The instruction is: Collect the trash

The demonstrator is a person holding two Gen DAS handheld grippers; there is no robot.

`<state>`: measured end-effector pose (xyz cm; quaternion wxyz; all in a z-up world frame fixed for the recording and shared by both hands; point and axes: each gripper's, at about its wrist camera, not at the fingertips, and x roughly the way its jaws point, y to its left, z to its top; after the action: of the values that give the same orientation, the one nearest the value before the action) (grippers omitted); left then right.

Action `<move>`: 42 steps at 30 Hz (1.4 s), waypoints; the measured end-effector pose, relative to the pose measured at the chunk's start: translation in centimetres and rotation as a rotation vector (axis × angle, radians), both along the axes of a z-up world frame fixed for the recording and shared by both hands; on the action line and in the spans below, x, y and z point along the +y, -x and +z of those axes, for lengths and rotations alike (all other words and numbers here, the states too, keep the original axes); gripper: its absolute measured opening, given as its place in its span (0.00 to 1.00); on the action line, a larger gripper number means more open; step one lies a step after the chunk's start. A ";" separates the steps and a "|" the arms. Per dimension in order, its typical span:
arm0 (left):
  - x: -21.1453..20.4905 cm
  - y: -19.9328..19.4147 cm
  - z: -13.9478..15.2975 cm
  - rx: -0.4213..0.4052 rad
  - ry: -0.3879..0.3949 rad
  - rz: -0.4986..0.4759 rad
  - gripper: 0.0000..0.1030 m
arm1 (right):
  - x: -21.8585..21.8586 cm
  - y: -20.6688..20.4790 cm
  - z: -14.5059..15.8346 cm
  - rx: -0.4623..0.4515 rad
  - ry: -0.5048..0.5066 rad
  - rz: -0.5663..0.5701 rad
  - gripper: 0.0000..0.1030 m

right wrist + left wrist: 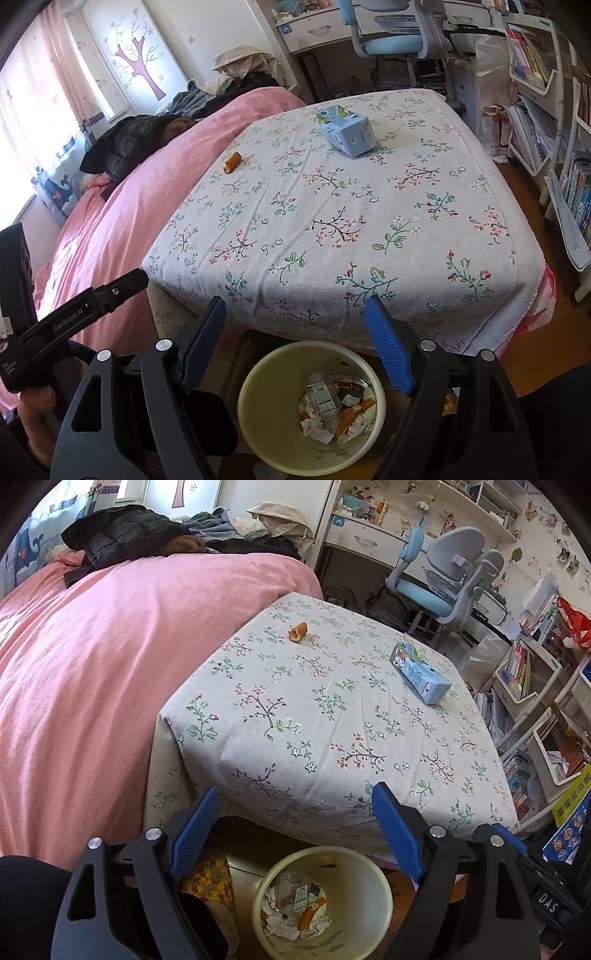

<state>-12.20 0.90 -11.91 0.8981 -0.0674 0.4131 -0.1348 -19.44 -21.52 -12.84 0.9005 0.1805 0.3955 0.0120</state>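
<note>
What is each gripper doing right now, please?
Left gripper: open, holding nothing, above the bin.
Right gripper: open, holding nothing, above the same bin.

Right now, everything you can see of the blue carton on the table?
The blue carton is a small box-shaped drink carton, pale blue with a green and white printed end, apparently coated card. It lies on its side, top end looking slightly crumpled, on the floral tablecloth toward the far right of the table. Only the cloth touches it; the orange peel lies well apart. Both grippers are far from it.
</note>
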 end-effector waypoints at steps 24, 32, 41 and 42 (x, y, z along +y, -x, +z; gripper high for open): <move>-0.2 0.2 0.2 -0.025 -0.051 0.007 0.80 | 1.0 -0.4 -0.6 0.018 0.051 0.034 0.74; -0.3 0.1 0.2 -0.021 -0.052 0.006 0.81 | 1.8 -0.8 -0.4 0.013 0.071 0.056 0.77; -1.3 -1.2 0.8 -0.027 -0.070 -0.016 0.81 | 1.8 -3.6 3.0 -0.061 0.126 0.100 0.81; -1.4 -1.6 1.0 -0.028 -0.067 -0.016 0.81 | 1.7 -4.5 3.6 -0.071 0.144 0.106 0.81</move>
<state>-10.57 -0.46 -10.88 0.9046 -0.0320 0.4050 -0.1288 -14.98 -19.86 -9.21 0.9228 0.0938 0.3719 0.0377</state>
